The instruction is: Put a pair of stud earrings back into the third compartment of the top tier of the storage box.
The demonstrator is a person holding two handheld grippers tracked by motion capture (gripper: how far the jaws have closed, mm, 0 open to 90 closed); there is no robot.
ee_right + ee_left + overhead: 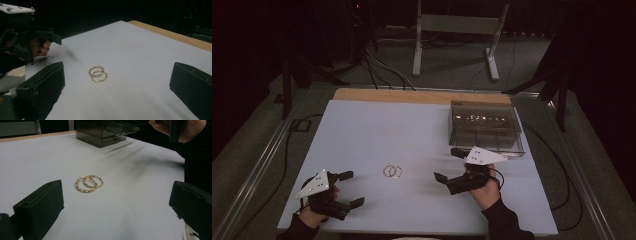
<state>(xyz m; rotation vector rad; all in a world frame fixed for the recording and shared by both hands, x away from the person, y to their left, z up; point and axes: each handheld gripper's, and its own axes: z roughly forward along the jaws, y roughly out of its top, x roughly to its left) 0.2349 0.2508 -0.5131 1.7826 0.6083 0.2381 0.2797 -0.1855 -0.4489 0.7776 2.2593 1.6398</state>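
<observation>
While both tongs, left [349, 189] and right [446, 165], hover spread and empty, two gold hoop earrings [392, 171] overlap mid-desk [362, 130], and a smoky clear box [484, 127] with unclear contents sits by the far right corner.

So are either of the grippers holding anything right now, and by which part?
Nothing is held. The left gripper and right gripper are open, apart from the gold hoop earrings.
</observation>
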